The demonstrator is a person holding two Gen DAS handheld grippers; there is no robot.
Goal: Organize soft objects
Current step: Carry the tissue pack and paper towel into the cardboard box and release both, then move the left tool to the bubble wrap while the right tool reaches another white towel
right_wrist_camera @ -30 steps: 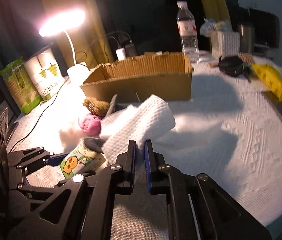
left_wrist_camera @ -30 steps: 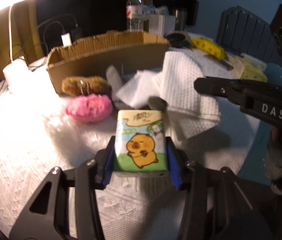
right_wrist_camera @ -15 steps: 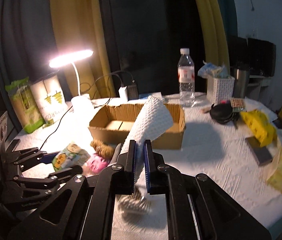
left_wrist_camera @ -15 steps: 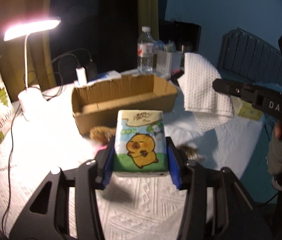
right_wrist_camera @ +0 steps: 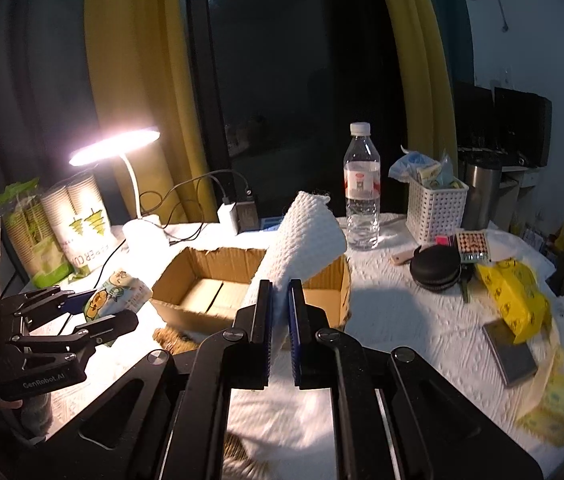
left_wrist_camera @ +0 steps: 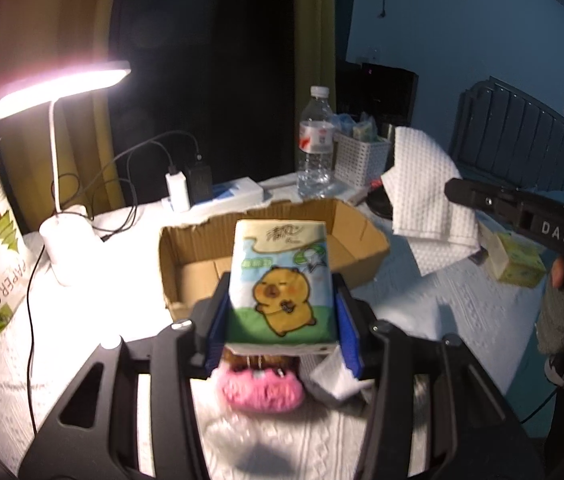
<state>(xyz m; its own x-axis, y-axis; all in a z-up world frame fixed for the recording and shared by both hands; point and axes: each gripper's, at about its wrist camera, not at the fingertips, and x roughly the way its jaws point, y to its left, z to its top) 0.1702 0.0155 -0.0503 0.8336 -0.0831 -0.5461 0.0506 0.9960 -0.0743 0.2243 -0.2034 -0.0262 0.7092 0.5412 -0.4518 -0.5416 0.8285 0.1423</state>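
Fingers on the left gripper (left_wrist_camera: 282, 322) are clamping a soft tissue pack printed with a yellow cartoon capybara (left_wrist_camera: 280, 280), blue pads pressing on both its sides, and the pack is standing upright between them, held up off the worktop (left_wrist_camera: 422, 308). Fingers on the right gripper (right_wrist_camera: 279, 330) are sitting nearly together and pinching a white waffle-textured cloth (right_wrist_camera: 302, 246), which is sticking up out of the narrow gap and curling over at the top. Both held things are hanging in the air in front of the open brown cardboard box (left_wrist_camera: 265, 248), which is sitting on the white embossed cover of the worktop and showing only a bare bottom. In the left wrist view a fluffy pink plush piece (left_wrist_camera: 261, 388) is lying on the worktop below the pack, with a brown furry piece (left_wrist_camera: 257, 360) just behind it, mostly hidden by the pack, and a crumpled white tissue (left_wrist_camera: 334, 376) just to its right. A lit white desk lamp (left_wrist_camera: 61, 152) is glaring on the left side. A clear plastic water bottle (right_wrist_camera: 362, 196) and a white woven basket (right_wrist_camera: 436, 210) are standing behind the box. A yellow packet (right_wrist_camera: 510, 292) and a black round zip case (right_wrist_camera: 436, 268) are lying to the right, well apart from the box.
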